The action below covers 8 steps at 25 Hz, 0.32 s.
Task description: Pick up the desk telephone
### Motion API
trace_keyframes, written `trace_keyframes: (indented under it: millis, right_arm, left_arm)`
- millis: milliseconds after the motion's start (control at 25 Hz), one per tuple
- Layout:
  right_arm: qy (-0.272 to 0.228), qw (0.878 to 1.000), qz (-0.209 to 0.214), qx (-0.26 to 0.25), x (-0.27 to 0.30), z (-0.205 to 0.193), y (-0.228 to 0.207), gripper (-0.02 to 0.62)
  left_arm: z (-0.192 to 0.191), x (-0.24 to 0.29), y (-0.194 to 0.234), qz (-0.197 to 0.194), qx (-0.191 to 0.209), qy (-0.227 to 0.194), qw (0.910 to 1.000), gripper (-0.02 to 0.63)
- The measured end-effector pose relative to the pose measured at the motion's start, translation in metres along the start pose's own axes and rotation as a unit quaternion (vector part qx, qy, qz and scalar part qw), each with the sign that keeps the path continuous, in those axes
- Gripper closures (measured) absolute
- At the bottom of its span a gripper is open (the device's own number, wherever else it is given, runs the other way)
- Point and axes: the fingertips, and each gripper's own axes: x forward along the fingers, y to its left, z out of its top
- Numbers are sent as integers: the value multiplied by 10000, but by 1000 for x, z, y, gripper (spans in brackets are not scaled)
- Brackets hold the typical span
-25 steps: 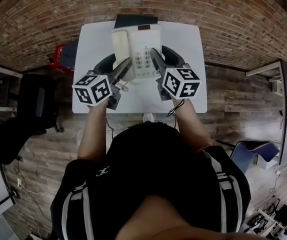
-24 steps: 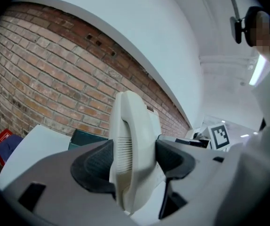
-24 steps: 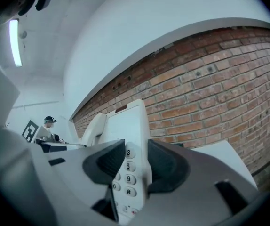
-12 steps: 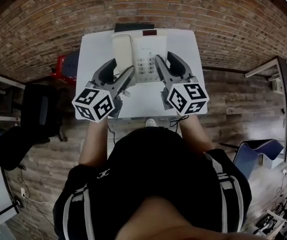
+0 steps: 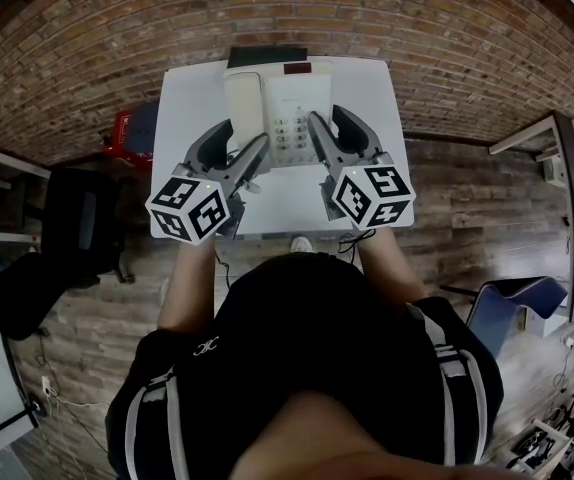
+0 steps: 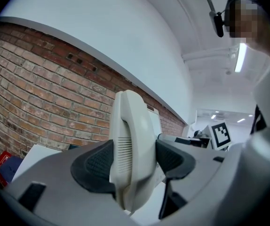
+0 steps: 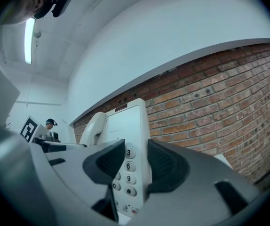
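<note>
Desk telephone [image 5: 285,108] is gripped from both sides, left claw [image 5: 246,140] clamped across its handset [image 6: 128,145], right claw [image 5: 327,120] pinching the keypad [image 7: 125,173] edge between its pads; I judge the lift begun, so next I raise both evenly.

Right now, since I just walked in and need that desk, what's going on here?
A person holds a gripper in each hand, both clamped on the desk telephone at the white table. The left gripper squeezes the handset side, and the right gripper squeezes the base's edge by the keypad. Whether the telephone is clear of the table cannot be told.
</note>
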Motion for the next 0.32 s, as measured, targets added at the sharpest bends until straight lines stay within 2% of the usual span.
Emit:
trace_keyframes:
  millis: [320]
  right_arm:
    - [44,10000,-10,-86,-3,-2,1,462]
  left_arm:
    - [-5,-2,-1,46,-36,46,10000,325]
